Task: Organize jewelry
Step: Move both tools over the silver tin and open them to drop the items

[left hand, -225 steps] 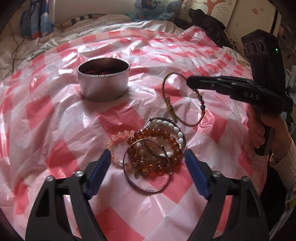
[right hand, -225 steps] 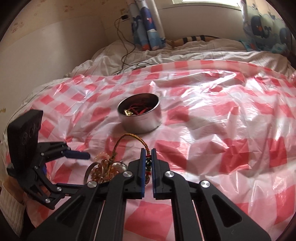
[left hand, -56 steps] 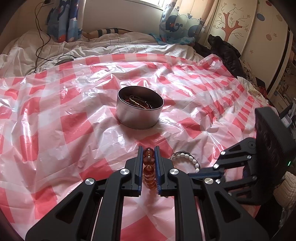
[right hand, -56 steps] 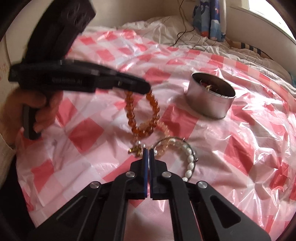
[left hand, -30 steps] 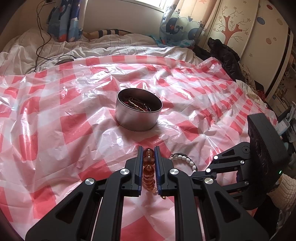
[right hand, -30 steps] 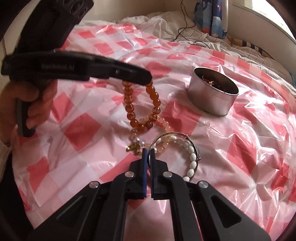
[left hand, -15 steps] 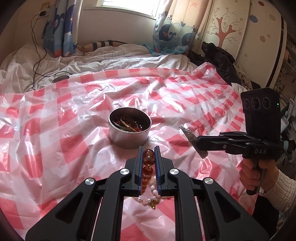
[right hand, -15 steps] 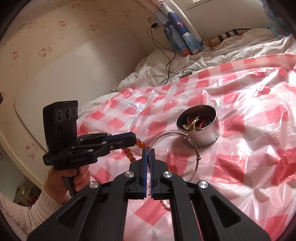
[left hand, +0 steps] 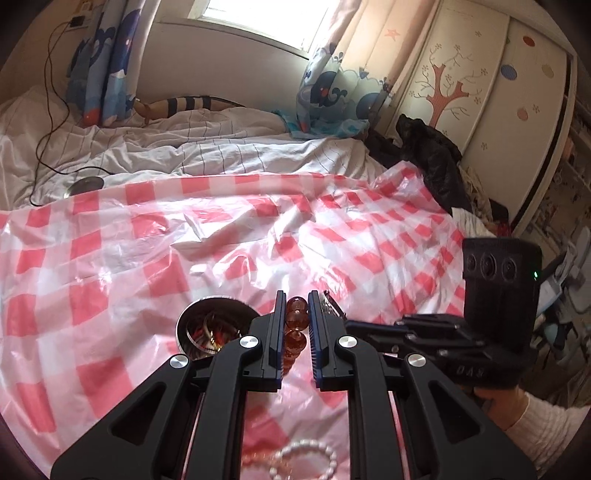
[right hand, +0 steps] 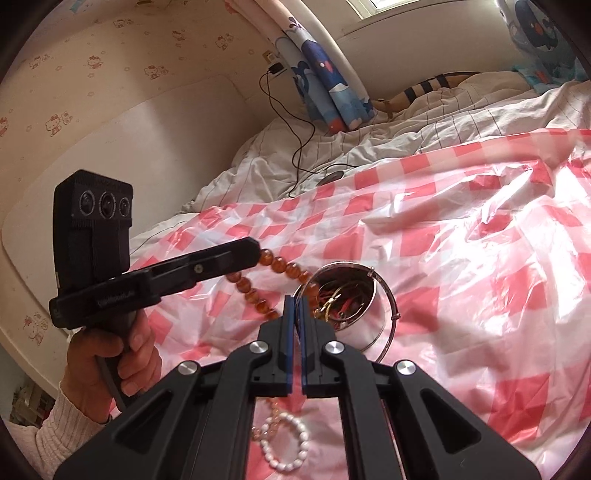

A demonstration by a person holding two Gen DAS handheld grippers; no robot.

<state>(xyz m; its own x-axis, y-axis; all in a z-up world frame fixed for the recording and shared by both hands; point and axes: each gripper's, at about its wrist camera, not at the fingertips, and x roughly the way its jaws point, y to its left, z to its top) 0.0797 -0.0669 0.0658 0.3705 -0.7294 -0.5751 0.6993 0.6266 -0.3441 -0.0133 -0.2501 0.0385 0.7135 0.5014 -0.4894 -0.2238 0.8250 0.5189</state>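
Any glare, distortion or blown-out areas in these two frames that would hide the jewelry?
Left wrist view: window blown out, fisheye bends the wardrobe; amber bead bracelet sharp between the left gripper pads. Right wrist view: strong sheen on the plastic sheet at right; tin, silver bangle and pearl bracelet stay readable.

Amber bead bracelet point(right hand: 280, 266); red-and-white checked plastic sheet point(right hand: 461, 258); silver tin point(left hand: 192, 325); seemingly white pearl bracelet point(right hand: 284, 446)
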